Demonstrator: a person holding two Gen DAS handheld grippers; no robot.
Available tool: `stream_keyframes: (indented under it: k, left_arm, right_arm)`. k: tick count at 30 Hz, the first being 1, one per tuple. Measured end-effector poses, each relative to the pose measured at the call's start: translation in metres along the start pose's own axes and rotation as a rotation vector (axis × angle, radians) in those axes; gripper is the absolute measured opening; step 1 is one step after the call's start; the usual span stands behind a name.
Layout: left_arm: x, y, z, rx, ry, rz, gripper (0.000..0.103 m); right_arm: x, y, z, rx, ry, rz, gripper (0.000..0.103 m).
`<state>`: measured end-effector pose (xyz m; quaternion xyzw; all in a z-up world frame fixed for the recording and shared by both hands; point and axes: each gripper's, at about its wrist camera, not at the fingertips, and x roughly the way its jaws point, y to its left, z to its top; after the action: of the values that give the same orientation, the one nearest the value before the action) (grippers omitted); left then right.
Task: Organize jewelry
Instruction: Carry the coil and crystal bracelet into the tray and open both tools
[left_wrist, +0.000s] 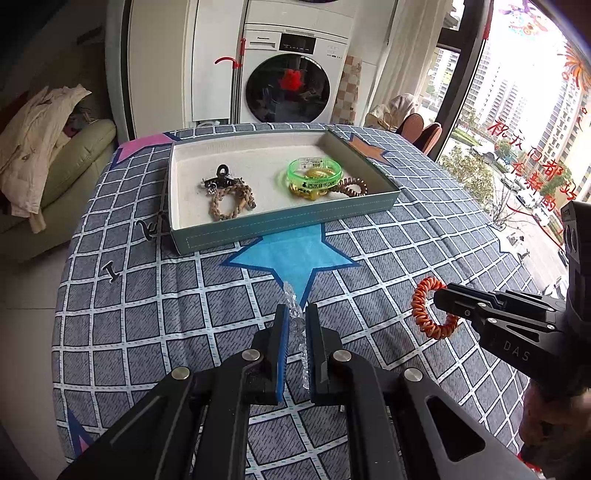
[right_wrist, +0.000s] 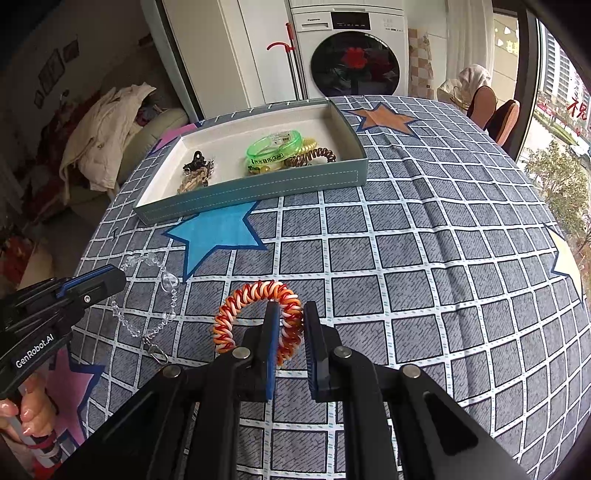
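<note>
The left gripper (left_wrist: 295, 325) is pinched on a clear crystal bead bracelet (right_wrist: 159, 291) and the right gripper (right_wrist: 290, 325) on an orange-and-white coiled hair tie (right_wrist: 258, 314), both held just above the checked cloth of the worktop (right_wrist: 424, 258), well short of the tray (left_wrist: 280, 221). Each should probably be carried over the tray's near wall and lowered onto a bare patch of its pale lining before release, clear of the green bangle (left_wrist: 316, 171) and braided rope bracelet (left_wrist: 231, 201). The bead strand hangs limp with a metal clasp and may snag; the springy coil keeps its ring shape.
</note>
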<state>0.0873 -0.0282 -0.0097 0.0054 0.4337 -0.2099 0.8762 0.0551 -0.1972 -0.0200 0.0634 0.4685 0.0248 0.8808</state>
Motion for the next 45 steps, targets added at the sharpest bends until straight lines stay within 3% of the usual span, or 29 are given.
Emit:
stream_keyframes:
  k: [10, 23, 35, 45]
  left_arm:
    - [-0.007, 0.007, 0.022, -0.013, -0.040, -0.024, 0.028]
    - [-0.003, 0.025, 0.085, -0.014, -0.099, -0.023, 0.028]
    - [0.049, 0.032, 0.136, -0.030, -0.082, -0.009, 0.028]
    - [0.100, 0.053, 0.147, -0.050, -0.037, 0.086, 0.028]
  right_arm:
    - [-0.003, -0.001, 0.021, 0.017, -0.010, 0.028, 0.014]
    - [0.006, -0.005, 0.079, 0.005, -0.039, 0.046, 0.014]
    - [0.045, -0.008, 0.143, 0.005, -0.050, 0.046, 0.014]
    - [0.092, -0.007, 0.174, 0.017, -0.037, 0.024, 0.014]
